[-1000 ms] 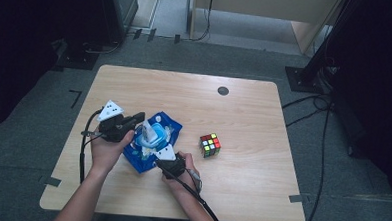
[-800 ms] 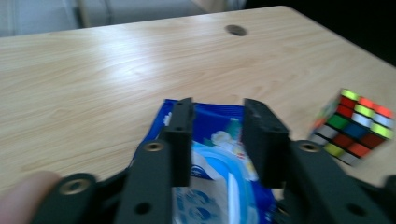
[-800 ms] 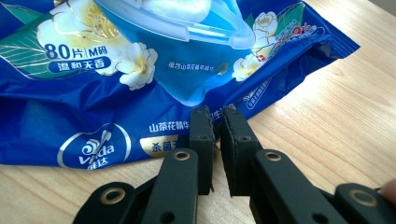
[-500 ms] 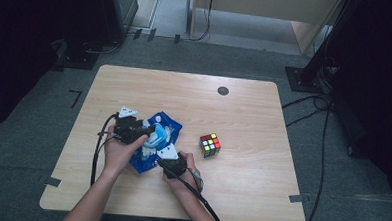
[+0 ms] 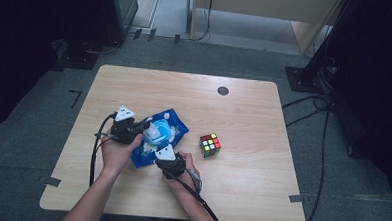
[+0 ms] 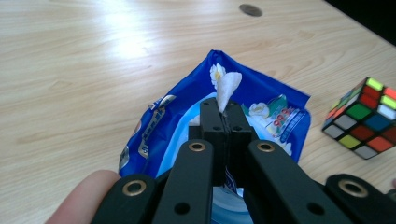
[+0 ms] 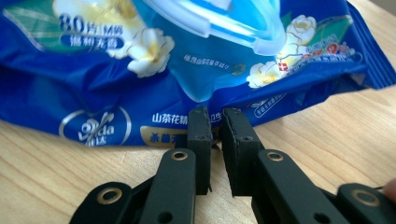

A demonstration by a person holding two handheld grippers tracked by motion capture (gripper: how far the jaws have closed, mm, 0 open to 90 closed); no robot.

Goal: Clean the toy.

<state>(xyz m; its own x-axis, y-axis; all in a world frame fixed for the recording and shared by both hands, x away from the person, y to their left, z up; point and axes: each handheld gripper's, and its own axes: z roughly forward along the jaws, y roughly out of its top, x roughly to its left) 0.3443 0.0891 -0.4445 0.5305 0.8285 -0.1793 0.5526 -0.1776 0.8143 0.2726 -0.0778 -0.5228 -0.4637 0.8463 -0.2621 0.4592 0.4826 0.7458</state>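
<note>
Since a second ago, left gripper (image 5: 144, 124) has shifted right from the pack's left side to its opening, fingers closing on a wipe (image 6: 227, 88).
Wipe-pulling is underway: on the bench (image 5: 264, 113), the blue wipes pack (image 5: 176, 122) lies near-left of the cube (image 5: 210, 145); right gripper (image 7: 215, 116), fingers narrow, pinches its near edge. Next, a steady upward draw.

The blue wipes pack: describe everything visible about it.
The wipes pack is a soft, glossy blue plastic pouch printed with white flowers and white lettering, lying flat on the wooden table left of the colour cube. Its pale blue lid is on top. A white wipe sticks up from the opening, pinched by the left claw. The right claw grips the pouch's near edge, which looks crinkled.
</note>
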